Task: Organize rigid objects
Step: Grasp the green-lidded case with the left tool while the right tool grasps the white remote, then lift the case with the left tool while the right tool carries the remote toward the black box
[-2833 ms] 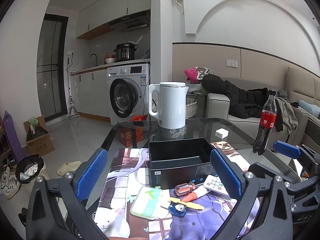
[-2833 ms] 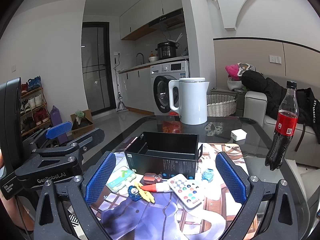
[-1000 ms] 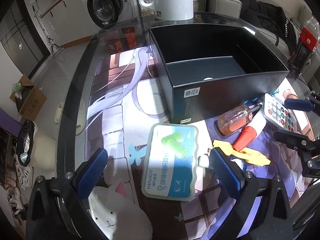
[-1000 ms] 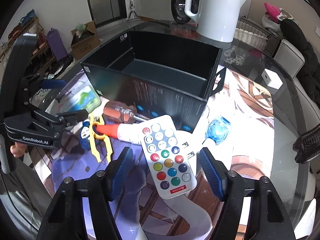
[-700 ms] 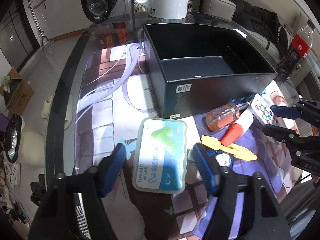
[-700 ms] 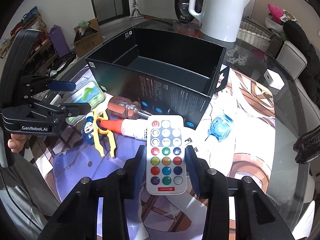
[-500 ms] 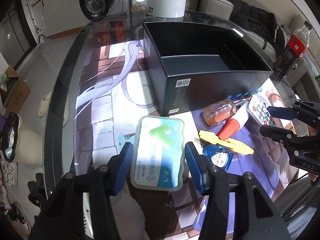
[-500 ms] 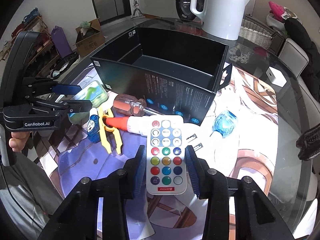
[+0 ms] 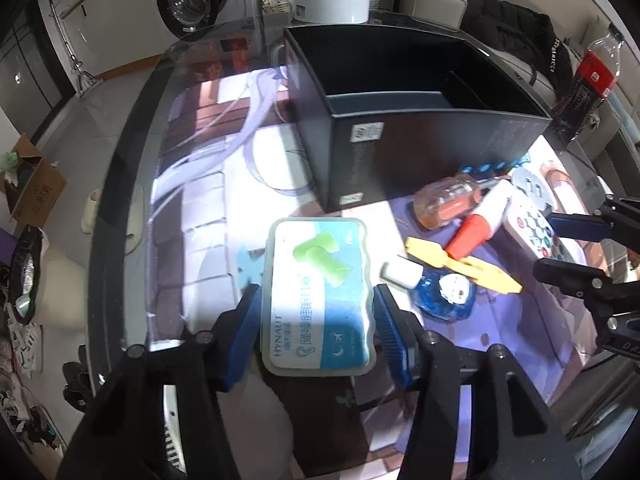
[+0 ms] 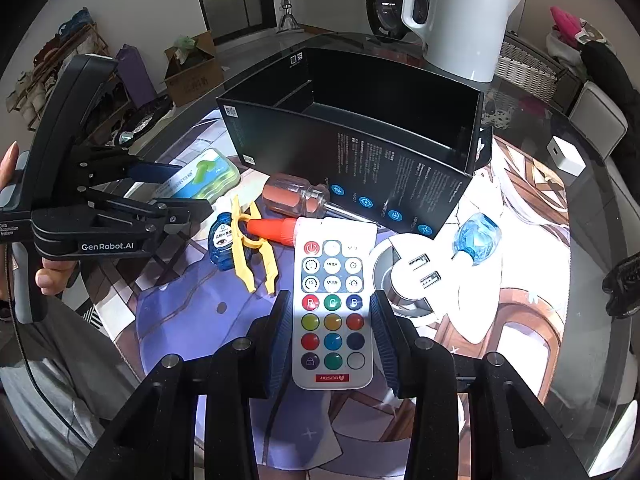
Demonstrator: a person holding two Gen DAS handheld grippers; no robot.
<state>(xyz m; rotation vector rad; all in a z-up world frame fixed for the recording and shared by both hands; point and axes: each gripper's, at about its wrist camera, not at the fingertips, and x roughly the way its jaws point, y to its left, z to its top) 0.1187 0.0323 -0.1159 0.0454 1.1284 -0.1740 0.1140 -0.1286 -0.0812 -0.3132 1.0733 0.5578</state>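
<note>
My left gripper (image 9: 318, 322) is shut on a pale green earplug case (image 9: 318, 296), its blue pads against both long sides. The case also shows in the right wrist view (image 10: 200, 176). My right gripper (image 10: 330, 334) is shut on a white remote with coloured buttons (image 10: 332, 312), held just above the mat. An open black box (image 9: 404, 92) stands behind both; it also shows in the right wrist view (image 10: 360, 128). On the mat lie a screwdriver (image 10: 300, 198), a red-capped tube (image 10: 272, 228), yellow tweezers (image 10: 252, 256) and a small blue bottle (image 10: 222, 242).
A white USB hub (image 10: 412, 272) and a blue crystal piece (image 10: 478, 236) lie right of the remote. A white kettle (image 10: 460, 16) stands behind the box, a cola bottle (image 9: 588, 80) at the table's right. The glass table's rim (image 9: 120, 168) curves on the left.
Both grippers came down from above the table and closed: the left on the earplug case, the right on the remote, which has lifted slightly off the tube and hub.
</note>
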